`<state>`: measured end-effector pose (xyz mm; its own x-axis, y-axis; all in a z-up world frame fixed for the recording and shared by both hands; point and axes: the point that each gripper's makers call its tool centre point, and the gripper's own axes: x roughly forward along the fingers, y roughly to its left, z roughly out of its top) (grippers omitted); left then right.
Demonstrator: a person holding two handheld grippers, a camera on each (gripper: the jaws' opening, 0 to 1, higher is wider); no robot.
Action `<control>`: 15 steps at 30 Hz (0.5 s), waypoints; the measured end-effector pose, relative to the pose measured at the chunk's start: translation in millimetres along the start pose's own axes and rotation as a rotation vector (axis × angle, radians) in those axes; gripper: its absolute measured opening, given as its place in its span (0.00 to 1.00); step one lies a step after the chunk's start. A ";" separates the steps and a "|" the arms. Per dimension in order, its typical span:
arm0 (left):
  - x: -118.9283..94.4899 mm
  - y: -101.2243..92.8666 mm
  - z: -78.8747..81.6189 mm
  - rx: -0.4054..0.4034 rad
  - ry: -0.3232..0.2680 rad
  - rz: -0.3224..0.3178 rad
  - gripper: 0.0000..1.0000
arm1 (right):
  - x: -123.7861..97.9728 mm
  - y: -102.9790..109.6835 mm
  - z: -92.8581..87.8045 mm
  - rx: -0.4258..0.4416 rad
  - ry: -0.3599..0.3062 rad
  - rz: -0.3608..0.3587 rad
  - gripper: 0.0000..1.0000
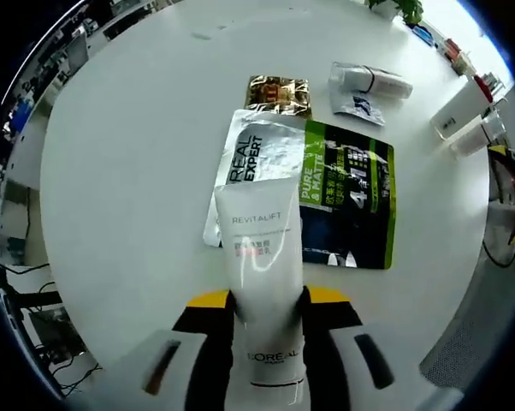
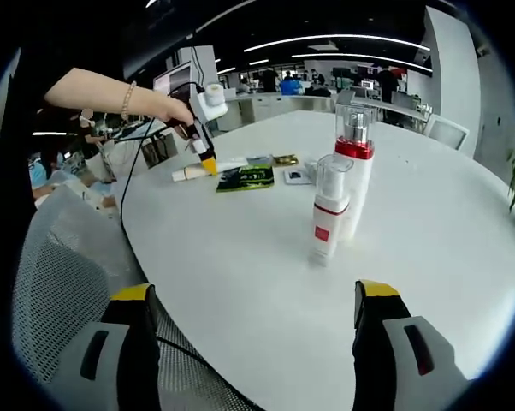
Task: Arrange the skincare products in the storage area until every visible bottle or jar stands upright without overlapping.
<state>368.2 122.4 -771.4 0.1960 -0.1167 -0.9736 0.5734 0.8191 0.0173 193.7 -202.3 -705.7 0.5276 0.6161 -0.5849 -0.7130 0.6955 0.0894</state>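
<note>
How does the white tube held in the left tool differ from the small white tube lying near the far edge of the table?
The white L'Oreal tube is clamped in the left tool; the small tube lies free on the table. The L'Oreal tube looks much bigger and partly overlaps the silver sachet; the small tube lies beside a small white sachet. Both are white and not upright.

White round table (image 1: 129,171), sachets (image 1: 347,193), two upright bottles (image 2: 326,210)

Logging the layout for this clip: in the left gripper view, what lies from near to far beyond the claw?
White tube held in the left claw → green sachet → gold sachet → small white bottle lying down.
</note>
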 end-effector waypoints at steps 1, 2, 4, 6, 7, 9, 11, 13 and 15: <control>-1.0 0.9 -0.2 -0.009 -0.004 0.005 0.31 | 0.1 0.0 0.2 -0.001 -0.001 0.000 0.95; -2.5 1.1 -1.0 -0.019 -0.009 0.006 0.31 | 0.2 0.4 0.3 -0.003 -0.002 0.001 0.95; -6.1 -0.8 -0.4 -0.042 -0.029 0.003 0.31 | 0.4 1.6 -0.1 -0.007 0.002 0.003 0.95; -11.1 -4.0 0.0 -0.064 -0.045 -0.007 0.31 | 0.3 3.6 0.4 -0.017 0.004 0.007 0.94; -12.9 -5.3 0.5 -0.067 -0.052 -0.009 0.31 | 0.3 4.3 0.9 -0.019 0.003 0.010 0.94; -16.4 -8.1 1.1 -0.072 -0.066 -0.009 0.31 | 0.0 4.2 1.2 -0.024 0.002 0.012 0.94; -18.5 -11.7 0.8 -0.070 -0.074 -0.010 0.31 | -0.3 5.0 1.9 -0.025 -0.003 0.013 0.94; -21.3 -15.5 0.0 -0.070 -0.083 -0.008 0.31 | -0.8 5.5 2.5 -0.027 -0.006 0.014 0.94; -24.3 -19.1 -0.6 -0.070 -0.090 -0.009 0.31 | -1.1 6.3 3.3 -0.031 -0.008 0.015 0.94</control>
<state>352.0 109.9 -748.3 0.2638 -0.1718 -0.9491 0.5195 0.8544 -0.0103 190.2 -197.4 -701.9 0.5204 0.6290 -0.5775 -0.7347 0.6745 0.0725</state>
